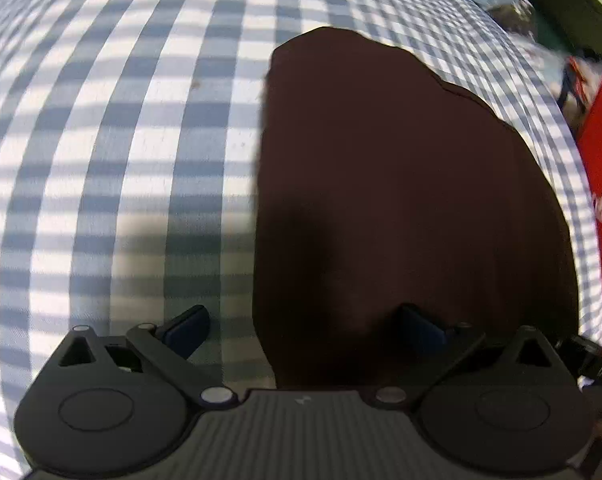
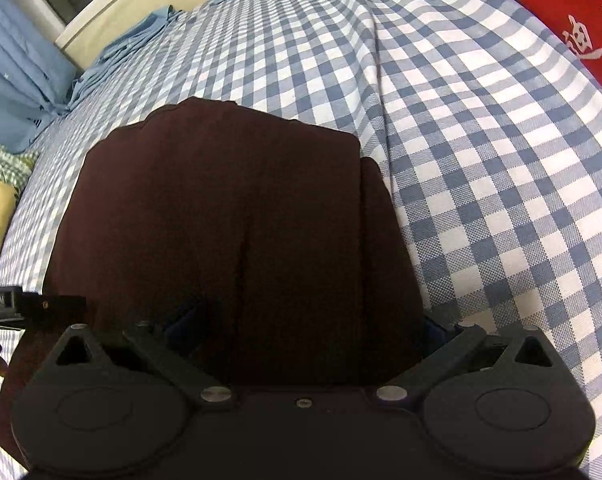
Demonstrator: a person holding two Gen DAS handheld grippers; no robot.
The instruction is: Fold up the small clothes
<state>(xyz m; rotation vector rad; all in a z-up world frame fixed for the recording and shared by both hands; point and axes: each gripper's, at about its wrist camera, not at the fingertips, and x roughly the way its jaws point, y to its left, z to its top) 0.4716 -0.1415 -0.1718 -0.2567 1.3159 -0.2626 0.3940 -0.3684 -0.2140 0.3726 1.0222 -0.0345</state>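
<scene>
- Dark maroon garment (image 2: 229,240) lies on the bed's blue-white check sheet (image 2: 481,152), already doubled over, a lower layer sticking out along its right side
- Left tool (image 1: 301,328) spread wide, holding nothing; one finger over sheet, one over the garment's left edge
- Right tool (image 2: 305,320) also spread wide and empty, near hem between its fingers
- Step, by my read: between folds, both tools lining up on the near edge
- Next move calls for closing on the near hem, both corners, and carrying it toward the far edge
- No containers in view; red cloth with white lettering (image 2: 573,20) at the bed's right edge
</scene>
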